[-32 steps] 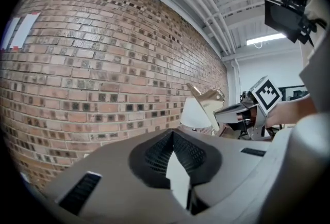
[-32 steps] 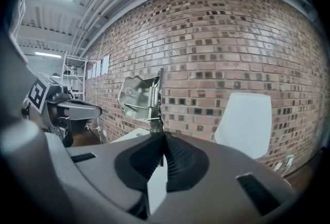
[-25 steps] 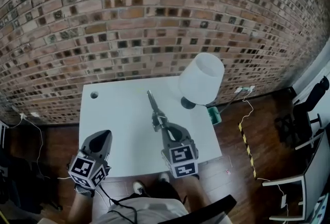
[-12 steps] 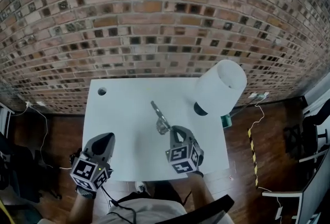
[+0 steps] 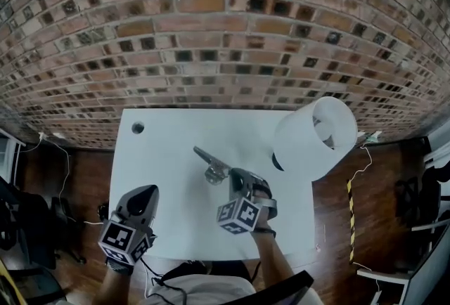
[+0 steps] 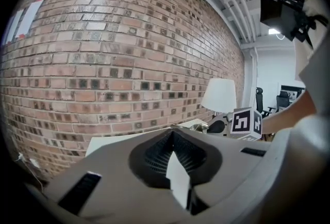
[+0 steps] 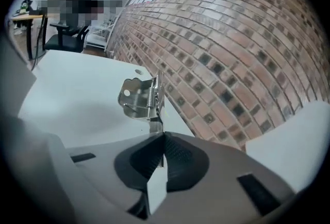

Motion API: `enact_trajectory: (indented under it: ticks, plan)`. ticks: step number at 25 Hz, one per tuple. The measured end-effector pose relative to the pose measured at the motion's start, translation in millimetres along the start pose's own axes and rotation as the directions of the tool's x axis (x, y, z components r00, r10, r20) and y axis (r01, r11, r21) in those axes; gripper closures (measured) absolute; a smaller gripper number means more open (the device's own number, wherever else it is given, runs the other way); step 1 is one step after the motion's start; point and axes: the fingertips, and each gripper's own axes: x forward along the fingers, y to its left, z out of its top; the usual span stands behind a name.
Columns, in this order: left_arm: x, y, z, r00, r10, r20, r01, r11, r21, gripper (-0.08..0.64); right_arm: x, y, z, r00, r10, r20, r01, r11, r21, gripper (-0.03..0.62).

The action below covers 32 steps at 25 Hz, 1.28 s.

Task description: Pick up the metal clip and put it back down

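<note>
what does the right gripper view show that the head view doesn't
Only the right gripper view: the metal clip close up, its coil spring visible, and its tab pinched in the shut right gripper.
Only the head view: the left gripper over the front left edge of the table, and the table's full outline.
Both: the clip, the white table and the brick wall.

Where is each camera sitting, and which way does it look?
Head view: on the person's head, looking steeply down at the table; left gripper, right gripper and arms show.
Left gripper view: on the left gripper, facing the brick wall and lamp; its shut jaws show.
Right gripper view: on the right gripper, facing the metal clip its jaws grip.
Shared: all three show the table.
</note>
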Motion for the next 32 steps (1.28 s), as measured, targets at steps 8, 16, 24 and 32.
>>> enact_trajectory:
  ticks: [8, 16, 24, 32]
  plan:
    - [14, -5, -11, 0.998, 0.004, -0.065, -0.005, 1.0, -0.015, 0.561, 41, 24, -9, 0.999, -0.007, -0.052, -0.01, 0.948, -0.319, 0.601]
    - [13, 0, -23, 0.993, 0.031, -0.111, -0.034, 0.999, -0.024, 0.561, 59, 54, -18, 0.996, 0.035, -0.082, -0.067, 0.905, -0.42, 0.6]
    - [11, -2, -34, 0.989, 0.05, -0.14, -0.056, 0.998, -0.037, 0.561, 70, 56, -24, 0.997, -0.011, -0.078, -0.028, 0.879, -0.477, 0.6]
    - [12, -9, -42, 0.986, 0.051, -0.16, -0.057, 0.998, -0.031, 0.563, 73, 63, -22, 0.998, -0.009, -0.058, -0.022, 0.857, -0.514, 0.599]
